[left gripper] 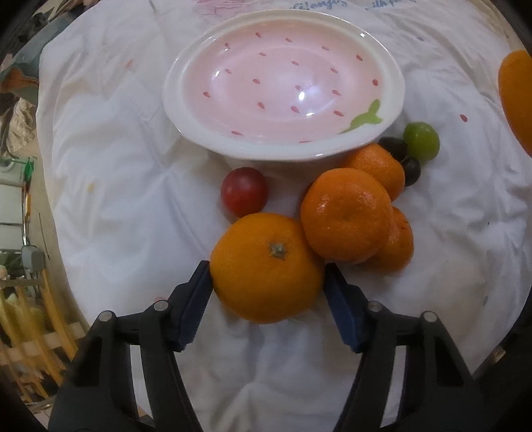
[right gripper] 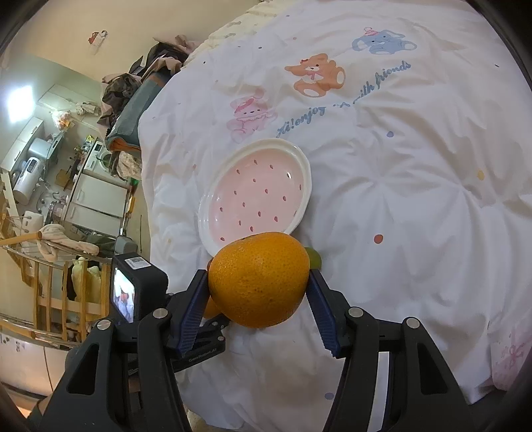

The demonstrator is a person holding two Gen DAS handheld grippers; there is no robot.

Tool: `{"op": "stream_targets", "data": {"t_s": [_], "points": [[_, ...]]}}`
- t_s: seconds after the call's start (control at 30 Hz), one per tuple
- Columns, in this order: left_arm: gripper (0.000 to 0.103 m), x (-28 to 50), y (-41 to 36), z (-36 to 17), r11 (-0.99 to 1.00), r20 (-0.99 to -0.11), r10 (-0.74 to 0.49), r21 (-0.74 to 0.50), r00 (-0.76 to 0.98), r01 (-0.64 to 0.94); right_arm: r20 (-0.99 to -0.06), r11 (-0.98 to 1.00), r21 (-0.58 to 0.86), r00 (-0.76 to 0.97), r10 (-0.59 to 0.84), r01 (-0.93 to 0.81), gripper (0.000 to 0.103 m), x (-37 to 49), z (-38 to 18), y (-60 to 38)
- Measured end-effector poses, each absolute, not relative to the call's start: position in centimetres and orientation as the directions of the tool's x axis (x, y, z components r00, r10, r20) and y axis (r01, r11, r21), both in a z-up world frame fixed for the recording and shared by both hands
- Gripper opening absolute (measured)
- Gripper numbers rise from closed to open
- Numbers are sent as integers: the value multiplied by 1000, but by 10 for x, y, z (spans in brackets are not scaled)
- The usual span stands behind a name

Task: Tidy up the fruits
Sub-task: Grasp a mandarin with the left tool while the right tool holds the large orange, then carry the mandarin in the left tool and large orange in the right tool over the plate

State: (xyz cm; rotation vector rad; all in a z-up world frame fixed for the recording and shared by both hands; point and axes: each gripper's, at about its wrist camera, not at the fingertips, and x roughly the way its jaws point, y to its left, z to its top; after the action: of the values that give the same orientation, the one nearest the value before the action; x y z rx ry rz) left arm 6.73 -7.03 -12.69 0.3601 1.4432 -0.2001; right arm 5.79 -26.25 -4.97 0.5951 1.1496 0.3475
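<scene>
Pink bowl empty, left tongs clenched on orange, right tongs gripping another orange.

white quilt printed with cartoon bears covers the bed; cream wall behind; cluttered white cabinets and wooden railing off left

The left gripper, black-armed with blue rubber pads, points straight down at the bedding, and both pads press the flanks of a large orange with a green stem scar that lies on the cloth. The right gripper, of the same make, slants downward and is held off the bedding, its pads clamped on a second big round orange.
</scene>
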Motion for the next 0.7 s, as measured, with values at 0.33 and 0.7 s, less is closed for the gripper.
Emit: {"op": "stream_targets", "data": {"t_s": [0.33,0.7], "points": [[59,62,-38,-106,960,-994,13,43,108,277,-745,793,607,381,547,49,61,56,-48,-264],[59,35,12,-21,987,-954,-94,-52,286,153,-749,801,596,400,528,60,61,52,-45,-269]]}}
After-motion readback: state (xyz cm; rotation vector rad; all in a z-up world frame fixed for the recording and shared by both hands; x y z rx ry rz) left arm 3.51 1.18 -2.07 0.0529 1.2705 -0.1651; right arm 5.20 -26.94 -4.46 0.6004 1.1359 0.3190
